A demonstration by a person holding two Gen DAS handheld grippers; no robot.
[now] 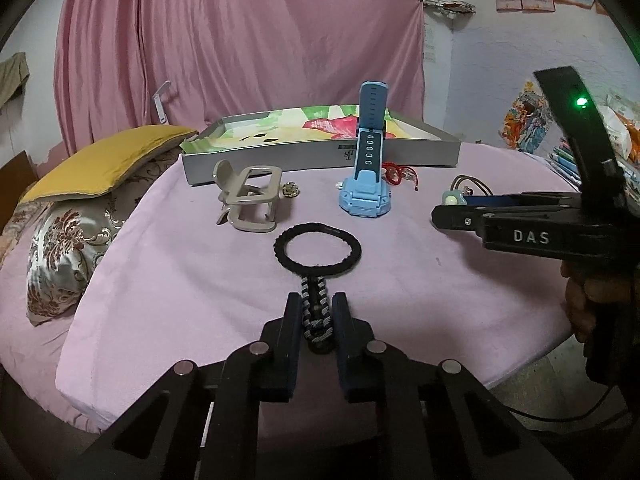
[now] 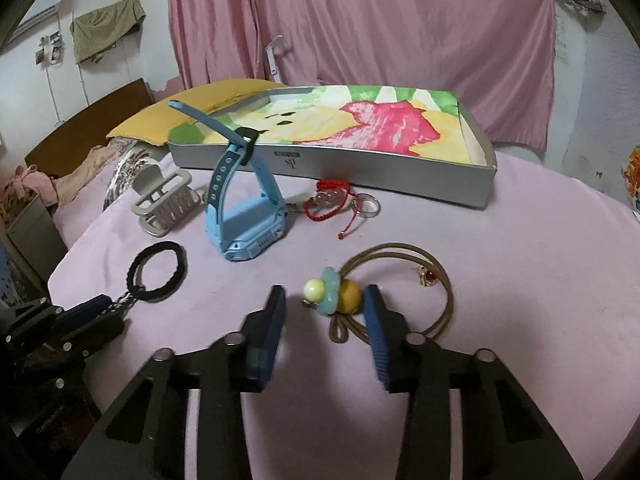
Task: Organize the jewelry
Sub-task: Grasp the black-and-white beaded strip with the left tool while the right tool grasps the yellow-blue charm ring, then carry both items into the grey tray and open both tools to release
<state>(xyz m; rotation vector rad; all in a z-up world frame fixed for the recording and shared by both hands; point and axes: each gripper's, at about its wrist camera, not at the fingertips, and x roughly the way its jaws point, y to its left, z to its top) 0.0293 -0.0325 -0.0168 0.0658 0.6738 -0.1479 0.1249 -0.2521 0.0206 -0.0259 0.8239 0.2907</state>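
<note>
Jewelry (image 2: 330, 201) on pink-covered table (image 2: 500, 264)

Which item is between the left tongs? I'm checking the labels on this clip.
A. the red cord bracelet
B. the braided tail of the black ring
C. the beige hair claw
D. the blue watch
B: in the left wrist view the left tongs pinch the braided tail of the black ring, while the other pieces lie untouched further back.

Home bedroom: pillows (image 1: 80, 184), pink curtain (image 1: 240, 40), bed w/ pink cover (image 1: 180, 280).
</note>
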